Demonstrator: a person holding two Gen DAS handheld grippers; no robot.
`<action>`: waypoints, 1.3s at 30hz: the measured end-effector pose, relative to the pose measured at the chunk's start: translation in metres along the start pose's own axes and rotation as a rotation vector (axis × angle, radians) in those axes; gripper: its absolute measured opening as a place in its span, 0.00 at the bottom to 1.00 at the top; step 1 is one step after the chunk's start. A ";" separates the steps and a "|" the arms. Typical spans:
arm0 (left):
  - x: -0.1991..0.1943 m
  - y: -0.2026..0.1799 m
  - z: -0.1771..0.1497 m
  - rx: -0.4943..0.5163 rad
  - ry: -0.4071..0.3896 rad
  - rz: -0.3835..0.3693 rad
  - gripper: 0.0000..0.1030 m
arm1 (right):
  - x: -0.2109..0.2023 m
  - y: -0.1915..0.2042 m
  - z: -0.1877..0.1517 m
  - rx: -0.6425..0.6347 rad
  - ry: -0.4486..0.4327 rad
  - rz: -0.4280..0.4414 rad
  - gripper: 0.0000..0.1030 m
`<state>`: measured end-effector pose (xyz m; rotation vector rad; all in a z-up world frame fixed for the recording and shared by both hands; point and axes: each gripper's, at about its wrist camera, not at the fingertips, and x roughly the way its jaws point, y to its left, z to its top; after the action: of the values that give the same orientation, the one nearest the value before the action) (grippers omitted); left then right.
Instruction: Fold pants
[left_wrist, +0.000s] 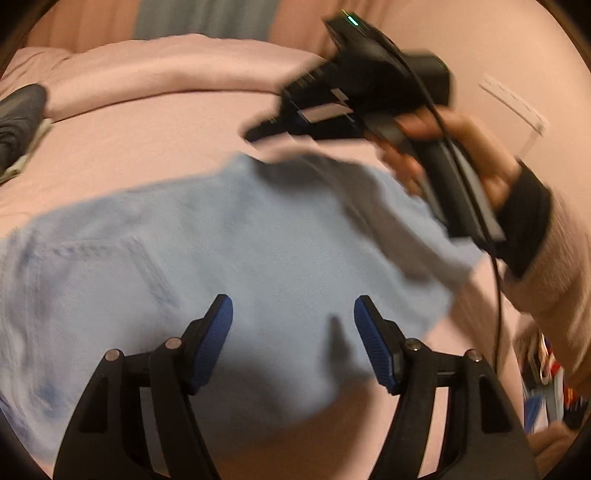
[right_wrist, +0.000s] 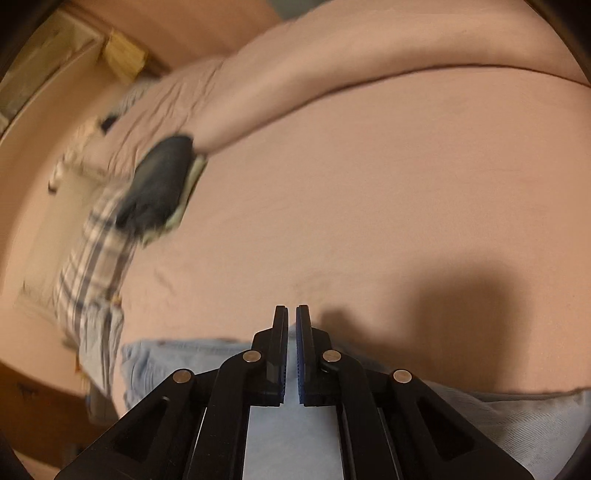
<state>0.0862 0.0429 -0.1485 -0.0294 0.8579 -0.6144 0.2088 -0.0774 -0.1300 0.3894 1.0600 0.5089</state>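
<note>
The light blue pants (left_wrist: 229, 243) are spread on the pink bed cover (left_wrist: 166, 122), a pocket seen at 9 o'clock; the left gripper (left_wrist: 293, 314) is held spread above them, nothing between its pads; the right gripper (right_wrist: 291, 314), at 1 o'clock in the left view, is pressed together, with no cloth seen pinched; dark folded clothes (right_wrist: 159, 181) lie at 10 o'clock.

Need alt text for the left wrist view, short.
Light blue pants lie spread on a pink bed, with the left gripper open above them. A hand holds the right gripper over the pants' far edge.
</note>
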 end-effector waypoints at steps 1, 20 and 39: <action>-0.001 0.007 0.003 -0.015 -0.010 0.014 0.66 | 0.006 0.003 0.001 -0.006 0.040 -0.007 0.02; 0.013 0.035 -0.007 -0.002 -0.015 0.138 0.71 | 0.036 0.024 0.012 -0.116 0.187 -0.135 0.08; 0.032 0.008 0.059 -0.009 -0.010 -0.010 0.70 | -0.100 -0.007 -0.042 -0.101 -0.097 -0.160 0.02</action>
<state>0.1482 0.0200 -0.1337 -0.0448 0.8516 -0.6196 0.1334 -0.1380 -0.0799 0.2352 0.9587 0.3951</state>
